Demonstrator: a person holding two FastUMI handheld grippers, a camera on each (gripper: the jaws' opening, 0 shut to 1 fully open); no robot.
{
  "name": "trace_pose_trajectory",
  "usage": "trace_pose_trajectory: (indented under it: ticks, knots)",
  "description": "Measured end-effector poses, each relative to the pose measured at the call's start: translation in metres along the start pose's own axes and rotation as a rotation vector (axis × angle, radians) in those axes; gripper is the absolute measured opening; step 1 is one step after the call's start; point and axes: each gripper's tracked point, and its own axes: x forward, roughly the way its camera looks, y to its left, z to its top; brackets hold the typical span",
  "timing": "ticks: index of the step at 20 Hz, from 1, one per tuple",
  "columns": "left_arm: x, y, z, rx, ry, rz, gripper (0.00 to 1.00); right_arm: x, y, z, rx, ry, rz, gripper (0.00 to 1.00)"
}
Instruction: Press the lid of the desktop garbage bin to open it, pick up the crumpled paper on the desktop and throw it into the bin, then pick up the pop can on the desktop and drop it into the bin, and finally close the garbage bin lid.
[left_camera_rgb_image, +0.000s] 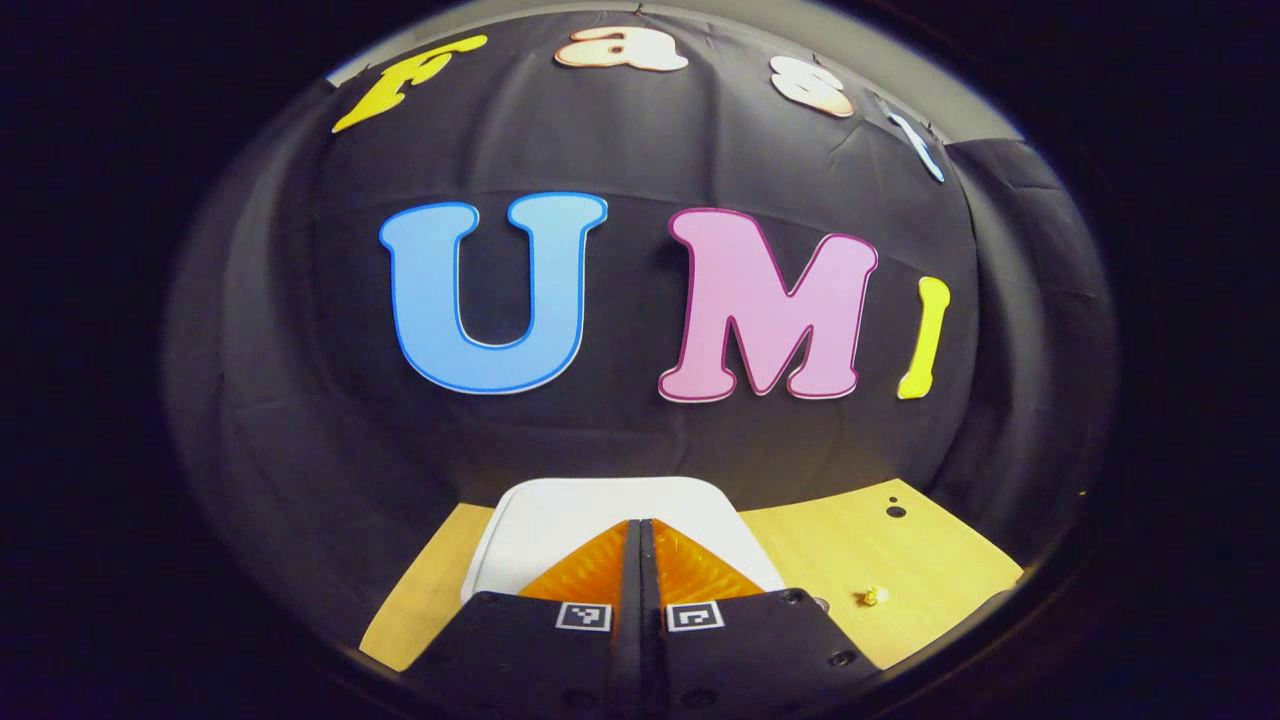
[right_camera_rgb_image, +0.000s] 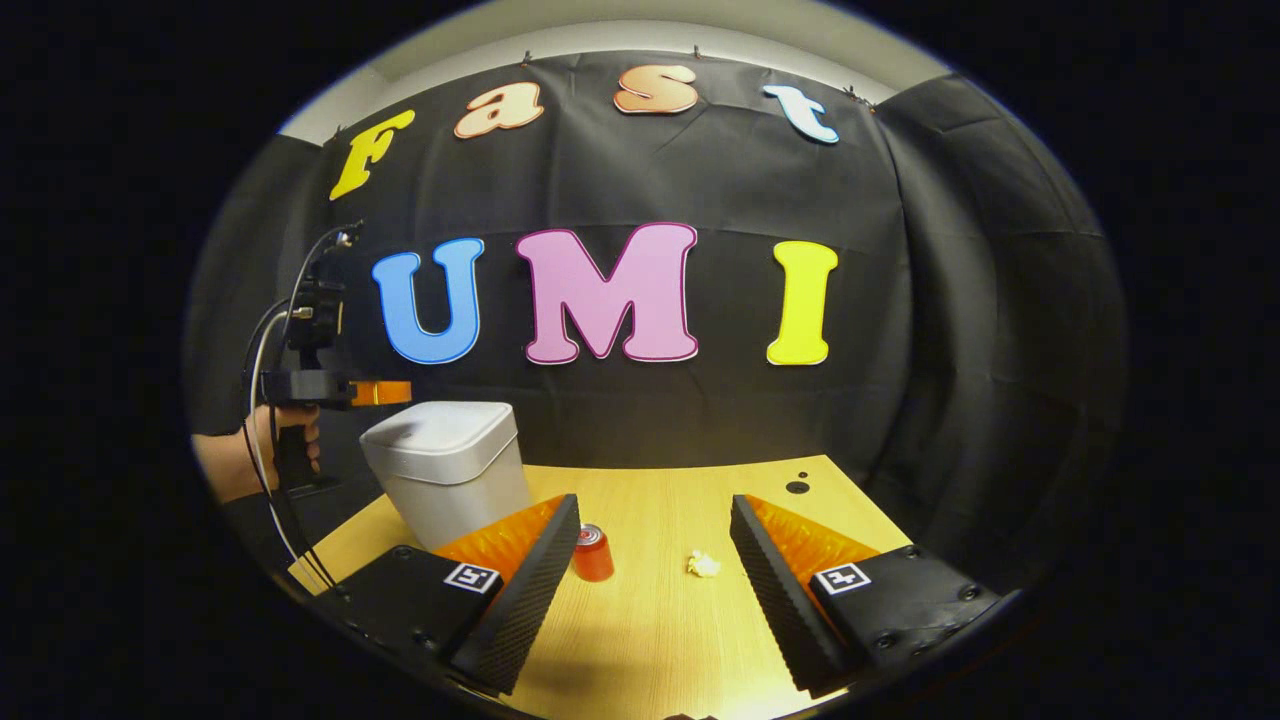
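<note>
The left gripper (left_camera_rgb_image: 640, 540), pressed together, hovered over the bin's lid (left_camera_rgb_image: 560, 510); the right gripper (right_camera_rgb_image: 650, 545) stood spread, empty.

You face black cloth wall (right_camera_rgb_image: 720, 400), creased, wrapping booth on three sides. Pale wall strip (right_camera_rgb_image: 600, 35) above cloth. Light wooden table (right_camera_rgb_image: 660, 620) below you, two dark holes (right_camera_rgb_image: 797, 486) near far right corner.

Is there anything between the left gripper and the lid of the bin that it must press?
Nothing visible. In the right gripper view the left gripper hangs just above the closed lid of the white bin, with only air between. The can and crumpled paper lie aside on the desk.
</note>
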Motion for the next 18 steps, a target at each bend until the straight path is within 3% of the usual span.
trace_pose_trajectory:
  ticks: [5, 12, 18]
  knots:
    - [0.004, 0.001, -0.041, 0.006, 0.109, 0.005, 0.06, 0.001, -0.008, 0.001, 0.014, -0.001, -0.001, 0.98]
    - [0.005, 0.001, -0.049, -0.049, 0.037, -0.011, 0.07, -0.005, -0.008, -0.007, 0.024, 0.018, 0.013, 0.97]
    - [0.001, -0.002, -0.037, -0.002, 0.047, -0.043, 0.06, -0.004, 0.000, -0.008, 0.035, 0.019, 0.044, 0.97]
